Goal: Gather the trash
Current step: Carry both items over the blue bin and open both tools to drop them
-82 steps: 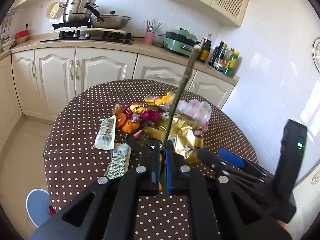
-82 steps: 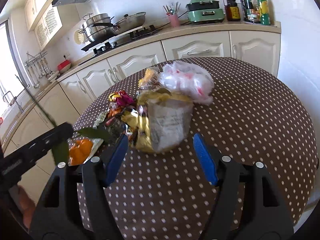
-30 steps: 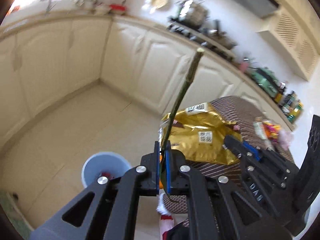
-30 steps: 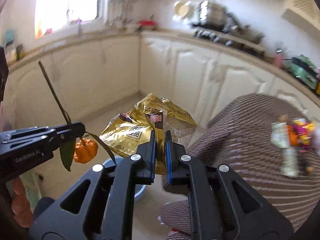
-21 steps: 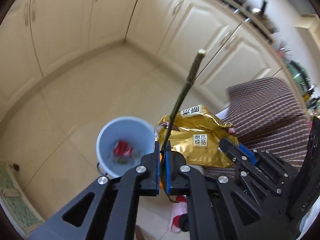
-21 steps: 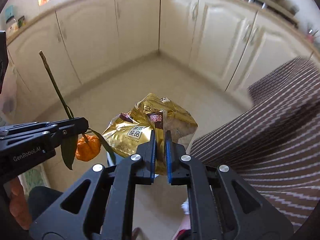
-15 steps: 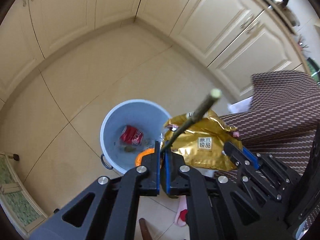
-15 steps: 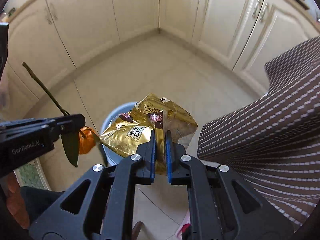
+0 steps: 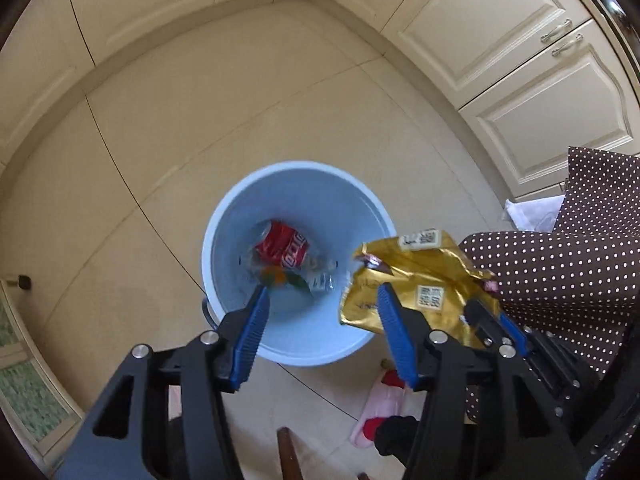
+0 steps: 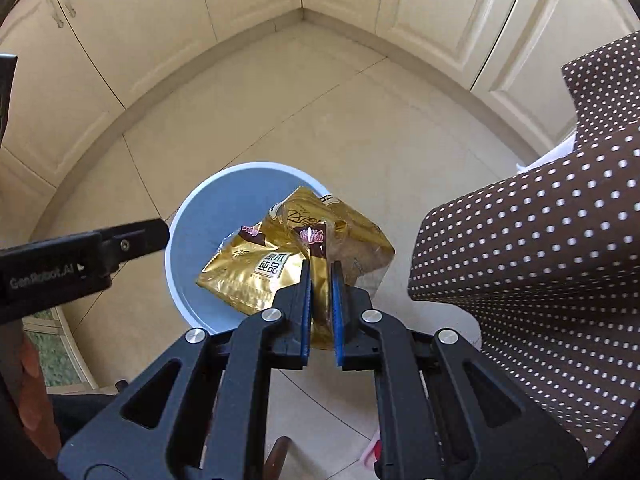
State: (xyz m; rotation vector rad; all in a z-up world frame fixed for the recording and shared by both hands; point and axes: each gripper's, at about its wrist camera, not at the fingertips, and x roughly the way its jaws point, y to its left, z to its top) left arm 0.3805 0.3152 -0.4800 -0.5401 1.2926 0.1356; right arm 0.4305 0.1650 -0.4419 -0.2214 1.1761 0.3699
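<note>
Gold foil bag [image 10: 280, 272]: crumpled snack packaging with white label patches, hanging in the air over the near-right part of the bin's rim; in the left wrist view [image 9: 416, 280] it sits just right of the bin's opening.
Right gripper [image 10: 321, 308]: clenched on the lower edge of the gold foil bag, blue pads pressing the foil from both sides.
Left gripper [image 9: 322, 324]: released, blue pads spread wide with nothing between them, hovering directly above the bin's opening; seen from the right wrist view [image 10: 132, 240] as a black bar reaching in from the left over the bin's edge.
Bin [image 9: 224, 216]: pale blue, round, standing on the floor near the hanging edge of the tablecloth.
Bin contents: a red can [image 9: 282, 248] lying on its side, crumpled clear plastic [image 9: 320, 276] beside it, and an orange fruit with green leaf [image 9: 276, 278] blurred just past the left gripper's left pad.
Tablecloth [image 10: 540, 240]: brown with white dots, draping down at the right.
Floor [image 9: 160, 120]: beige tiles, bordered by cream cabinets [image 10: 160, 20] meeting in a corner.
Slipper [image 9: 372, 420]: pink, on the floor below the bin, partly hidden by the left gripper.
</note>
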